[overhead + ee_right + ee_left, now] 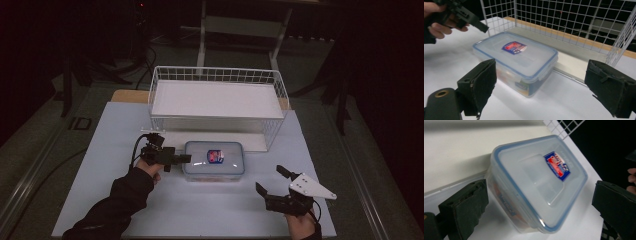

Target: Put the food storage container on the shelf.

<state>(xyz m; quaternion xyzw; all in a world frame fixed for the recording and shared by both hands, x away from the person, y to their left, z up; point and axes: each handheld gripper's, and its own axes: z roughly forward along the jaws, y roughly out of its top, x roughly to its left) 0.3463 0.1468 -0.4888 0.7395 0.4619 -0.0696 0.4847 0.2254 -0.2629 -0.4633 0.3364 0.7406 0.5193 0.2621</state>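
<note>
A clear plastic food container [213,160] with a blue-rimmed lid and a red and blue label lies flat on the white board, just in front of the wire basket. My left gripper [182,159] is at the container's left end with its jaws wide open. In the left gripper view the container [536,182] lies ahead between the open jaws of that gripper [540,187], and the pads are clear of it. My right gripper [270,179] stands open near the front right, apart from the box. In the right gripper view its wide jaws [541,63] frame the container [519,57], with the left gripper [477,23] beyond.
A white wire basket [215,75] with a flat white bottom stands at the back of the board, its front wall close behind the container. The white board [115,200] has bare room at the front and left. Dark floor and stands surround the table.
</note>
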